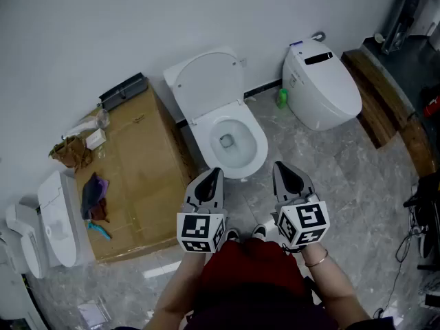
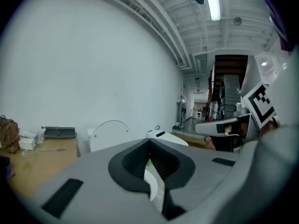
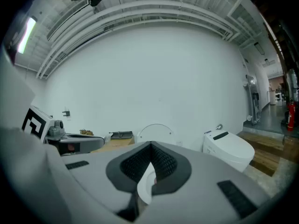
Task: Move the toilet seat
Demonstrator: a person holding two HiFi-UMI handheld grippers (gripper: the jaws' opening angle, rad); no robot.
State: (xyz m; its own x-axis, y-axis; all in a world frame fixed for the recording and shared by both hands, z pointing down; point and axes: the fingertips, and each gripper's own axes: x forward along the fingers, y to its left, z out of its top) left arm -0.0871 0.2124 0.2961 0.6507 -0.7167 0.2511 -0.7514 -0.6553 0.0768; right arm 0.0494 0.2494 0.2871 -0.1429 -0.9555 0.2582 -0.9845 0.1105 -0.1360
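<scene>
The room has a plain white wall (image 1: 103, 19) and a grey, shiny stone floor (image 1: 330, 177). A white toilet (image 1: 237, 162) stands at the wall edge of the floor, in the middle. Its toilet seat (image 1: 206, 81) is lifted up and leans back by the wall, so the bowl is open.

A big cardboard box (image 1: 141, 177) sits on the floor just left of the toilet. A second toilet (image 1: 320, 84) with its lid down stands to the right, with a small green bottle (image 1: 282, 99) between the two. A wooden step (image 1: 381, 102) runs along the floor's right edge.

The left gripper (image 1: 210, 179) and the right gripper (image 1: 287, 174) hang side by side in front of the bowl, not touching it. Both claws are pressed together with nothing in them.
</scene>
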